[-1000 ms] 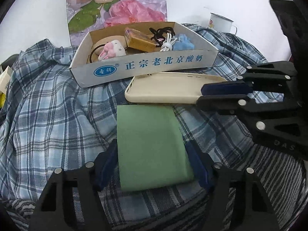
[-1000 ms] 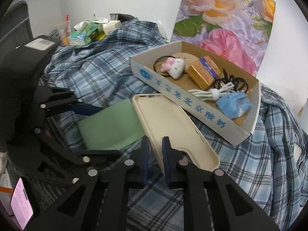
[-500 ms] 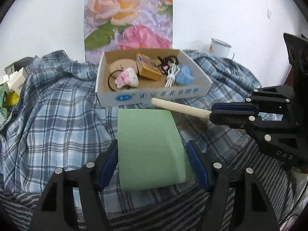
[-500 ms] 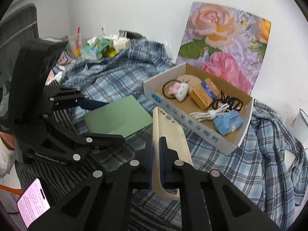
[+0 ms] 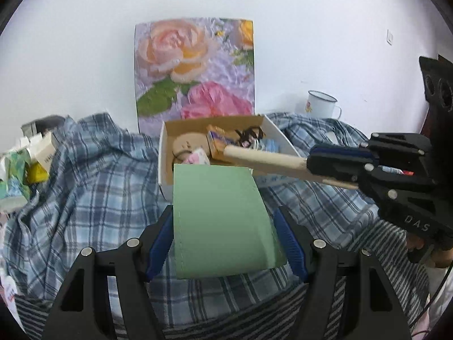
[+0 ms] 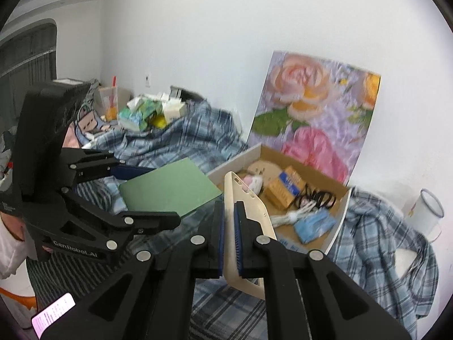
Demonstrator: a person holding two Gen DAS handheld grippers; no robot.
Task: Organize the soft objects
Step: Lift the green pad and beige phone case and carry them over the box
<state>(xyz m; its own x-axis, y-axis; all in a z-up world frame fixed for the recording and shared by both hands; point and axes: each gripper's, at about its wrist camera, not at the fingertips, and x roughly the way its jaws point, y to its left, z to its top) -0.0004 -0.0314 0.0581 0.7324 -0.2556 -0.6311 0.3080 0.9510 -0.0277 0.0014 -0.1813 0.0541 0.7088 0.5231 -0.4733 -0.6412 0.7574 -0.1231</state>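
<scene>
My left gripper (image 5: 225, 239) is shut on a flat green card sleeve (image 5: 220, 218) and holds it level above the plaid cloth; it also shows in the right wrist view (image 6: 170, 187). My right gripper (image 6: 229, 233) is shut on the edge of a cream phone case (image 6: 245, 206), held edge-up in the air. In the left wrist view the cream phone case (image 5: 263, 160) sticks out leftward from the right gripper (image 5: 337, 164), over the cardboard box (image 5: 165, 167). The box (image 6: 339, 215) holds a pink plush, an orange packet, black hair ties, a white cable and a blue item.
A blue plaid cloth (image 5: 85, 187) covers the surface. A floral picture (image 5: 195, 70) leans on the wall behind the box. A white enamel mug (image 5: 322, 104) stands at the back right. Small boxes and packets (image 5: 25, 164) pile up at the left.
Both grippers have risen from the cloth with their objects. The phone case went from lying flat to edge-up. The green sleeve was lifted off the cloth toward the box.
</scene>
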